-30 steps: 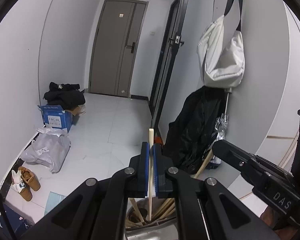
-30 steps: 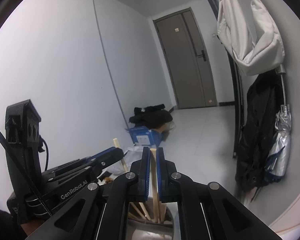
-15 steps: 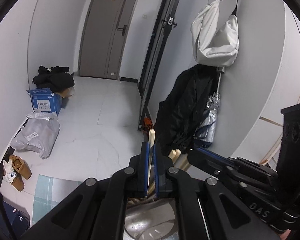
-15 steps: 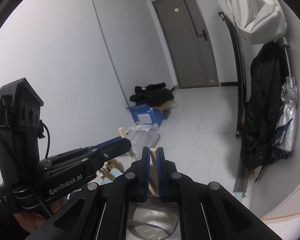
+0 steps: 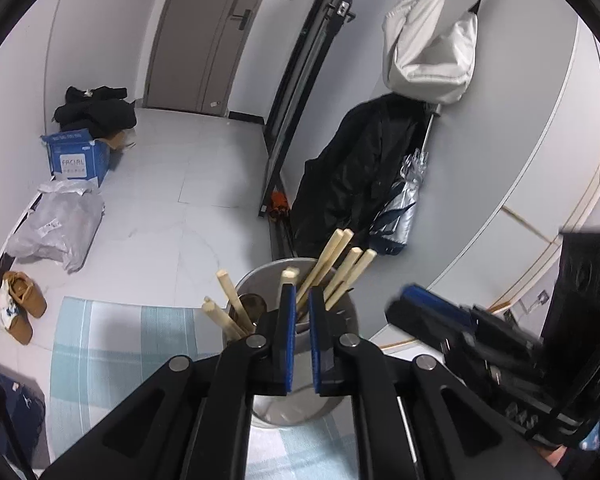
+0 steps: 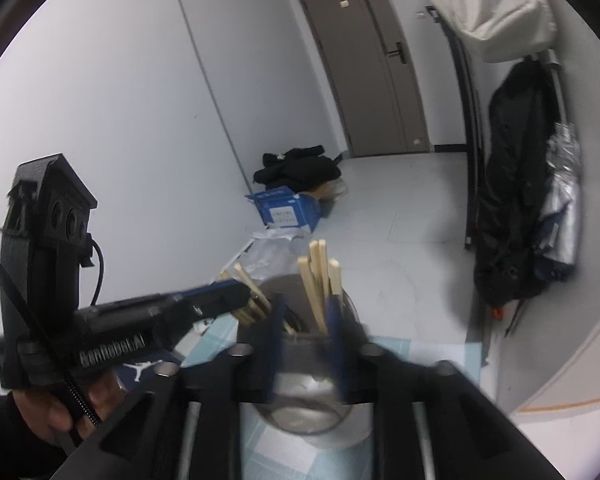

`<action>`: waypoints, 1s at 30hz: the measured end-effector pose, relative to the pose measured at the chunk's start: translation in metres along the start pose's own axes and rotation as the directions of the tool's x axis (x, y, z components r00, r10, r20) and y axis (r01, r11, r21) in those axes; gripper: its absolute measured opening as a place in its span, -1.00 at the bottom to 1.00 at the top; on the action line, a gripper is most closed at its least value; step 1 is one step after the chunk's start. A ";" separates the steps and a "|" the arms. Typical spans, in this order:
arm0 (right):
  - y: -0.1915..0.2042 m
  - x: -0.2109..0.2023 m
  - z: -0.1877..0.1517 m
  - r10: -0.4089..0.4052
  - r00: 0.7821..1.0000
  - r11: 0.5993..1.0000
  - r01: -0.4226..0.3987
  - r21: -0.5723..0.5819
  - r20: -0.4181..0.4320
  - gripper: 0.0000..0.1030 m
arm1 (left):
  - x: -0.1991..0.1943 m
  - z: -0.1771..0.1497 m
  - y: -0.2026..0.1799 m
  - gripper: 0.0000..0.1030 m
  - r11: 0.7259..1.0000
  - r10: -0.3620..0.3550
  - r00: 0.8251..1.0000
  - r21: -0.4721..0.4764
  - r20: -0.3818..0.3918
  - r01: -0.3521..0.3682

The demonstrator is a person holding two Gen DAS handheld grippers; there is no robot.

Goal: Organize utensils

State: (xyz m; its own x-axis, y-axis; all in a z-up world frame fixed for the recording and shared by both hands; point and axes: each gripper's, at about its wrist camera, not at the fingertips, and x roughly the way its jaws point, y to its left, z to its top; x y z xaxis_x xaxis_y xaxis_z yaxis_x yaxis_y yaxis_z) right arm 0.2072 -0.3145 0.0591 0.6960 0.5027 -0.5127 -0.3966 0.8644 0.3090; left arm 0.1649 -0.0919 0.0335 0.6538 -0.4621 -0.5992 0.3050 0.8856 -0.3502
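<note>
A steel cup (image 5: 300,412) stands on a teal striped mat and holds several wooden chopsticks (image 5: 340,264). My left gripper (image 5: 302,292) hangs just over the cup's rim. Its jaws are opening, with a narrow gap between the blue pads. One chopstick tip (image 5: 289,274) shows just past the left pad, and the pads do not press on it. In the right wrist view my right gripper (image 6: 306,304) is blurred and its jaws are opening wide. The chopsticks (image 6: 320,276) stand loose in the cup (image 6: 308,412) between them. The left gripper (image 6: 228,292) reaches in from the left, held by a hand.
The teal striped mat (image 5: 100,340) lies under the cup. On the floor are brown shoes (image 5: 20,304), a grey plastic bag (image 5: 56,224) and a blue box (image 5: 78,156). A black coat (image 5: 360,172), a folded umbrella (image 5: 404,208) and a white bag (image 5: 428,52) hang on the right wall.
Both grippers have sunk and tipped down toward the cup. Each held one chopstick between shut pads; now both sets of jaws have parted and the chopsticks stand in the cup.
</note>
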 end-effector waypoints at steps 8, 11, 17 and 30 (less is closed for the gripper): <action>0.011 -0.052 -0.009 -0.033 0.996 0.999 0.035 -0.023 0.083 0.16 | -0.055 0.001 -0.014 0.38 0.992 0.125 0.981 -0.016 0.146 -0.124; 0.019 -0.070 -0.007 -0.047 0.991 0.999 0.049 -0.016 0.128 0.35 | -0.075 -0.002 -0.021 0.69 0.985 0.173 0.966 -0.033 0.191 -0.169; 0.047 -0.100 -0.011 -0.054 0.979 0.995 0.069 -0.070 0.198 0.72 | -0.115 -0.012 -0.036 0.98 0.968 0.243 0.923 -0.023 0.298 -0.248; 0.077 -0.128 -0.044 -0.158 0.940 0.970 0.204 -0.130 0.302 1.00 | -0.133 -0.045 -0.026 0.98 0.936 0.344 0.864 -0.056 0.368 -0.348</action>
State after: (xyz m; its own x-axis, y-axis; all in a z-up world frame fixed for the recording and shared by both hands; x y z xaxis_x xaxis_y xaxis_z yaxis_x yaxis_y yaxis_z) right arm 0.0611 -0.3116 0.1134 0.8977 0.3328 -0.2888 -0.3202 0.9429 0.0913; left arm 0.0389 -0.0558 0.0904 0.9246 -0.0780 -0.3730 0.0190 0.9871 -0.1592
